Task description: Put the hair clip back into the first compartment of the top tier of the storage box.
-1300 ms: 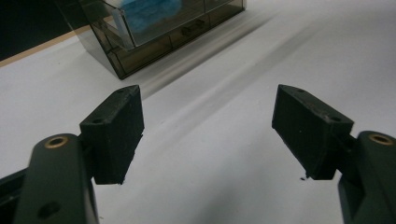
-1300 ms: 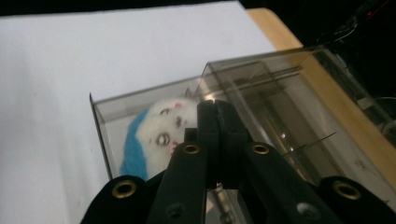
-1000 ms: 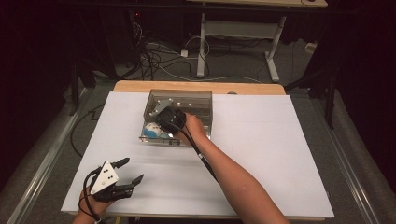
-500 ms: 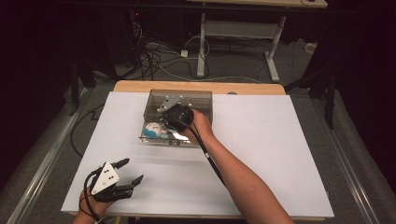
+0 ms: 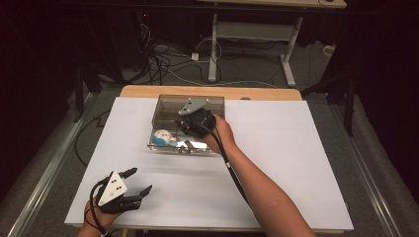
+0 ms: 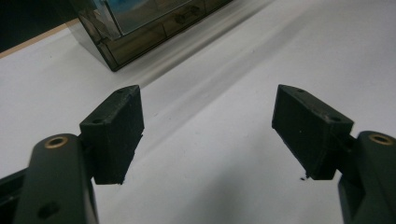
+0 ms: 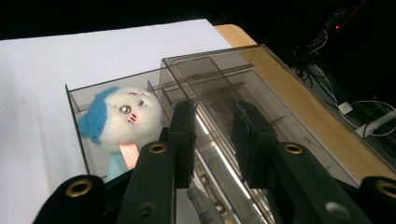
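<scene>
Over the clear box (image 5: 190, 123), right gripper (image 7: 212, 135) jaws just parting, hiding the toy (image 7: 119, 121) partly; left gripper (image 6: 208, 135) agape.

clear box (image 5: 168, 106) mid-table, open mat (image 5: 296, 163) around

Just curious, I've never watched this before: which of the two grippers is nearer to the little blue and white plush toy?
The right. The right gripper hangs over the clear box, just beside the plush toy inside it. The left gripper rests far off, near the table's front edge.
</scene>
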`<action>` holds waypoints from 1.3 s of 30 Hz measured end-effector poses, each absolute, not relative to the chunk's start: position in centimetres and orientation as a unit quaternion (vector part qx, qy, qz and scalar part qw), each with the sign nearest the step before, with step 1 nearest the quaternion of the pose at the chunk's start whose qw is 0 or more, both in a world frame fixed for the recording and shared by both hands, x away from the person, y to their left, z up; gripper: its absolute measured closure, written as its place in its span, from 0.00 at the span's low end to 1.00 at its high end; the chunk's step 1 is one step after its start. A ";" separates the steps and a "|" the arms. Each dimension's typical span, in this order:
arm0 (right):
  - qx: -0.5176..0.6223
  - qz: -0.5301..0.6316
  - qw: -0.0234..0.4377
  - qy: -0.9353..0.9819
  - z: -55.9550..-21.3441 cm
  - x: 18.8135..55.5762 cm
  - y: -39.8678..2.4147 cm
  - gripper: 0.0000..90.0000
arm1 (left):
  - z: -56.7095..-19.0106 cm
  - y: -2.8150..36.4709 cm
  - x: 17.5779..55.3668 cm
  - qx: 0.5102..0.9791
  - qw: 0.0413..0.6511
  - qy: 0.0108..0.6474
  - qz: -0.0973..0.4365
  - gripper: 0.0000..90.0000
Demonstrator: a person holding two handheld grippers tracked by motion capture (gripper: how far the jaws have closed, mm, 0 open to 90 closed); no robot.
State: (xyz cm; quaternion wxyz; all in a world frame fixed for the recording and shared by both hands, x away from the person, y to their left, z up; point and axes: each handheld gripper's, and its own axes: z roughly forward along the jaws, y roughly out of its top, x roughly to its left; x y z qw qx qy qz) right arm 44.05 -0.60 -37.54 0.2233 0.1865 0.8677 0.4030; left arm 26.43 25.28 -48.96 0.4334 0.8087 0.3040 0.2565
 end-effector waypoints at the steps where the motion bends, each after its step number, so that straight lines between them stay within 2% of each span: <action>1: 0.187 0.403 0.225 0.867 -37.5 44.0 -0.8 0.77 | -49.0 25.3 26.4 0.809 0.432 0.304 0.257 0.27; 14: 0.205 0.421 0.233 0.853 -36.9 44.1 -3.3 0.71 | -49.0 25.2 26.5 0.810 0.427 0.307 0.259 0.27; 24: 0.217 0.430 0.245 0.842 -36.4 43.9 -4.8 0.61 | -49.0 25.2 26.5 0.810 0.426 0.307 0.260 0.27; 39: 0.239 0.441 0.270 0.822 -35.8 43.8 -7.3 0.34 | -49.1 25.1 26.6 0.811 0.424 0.308 0.259 0.27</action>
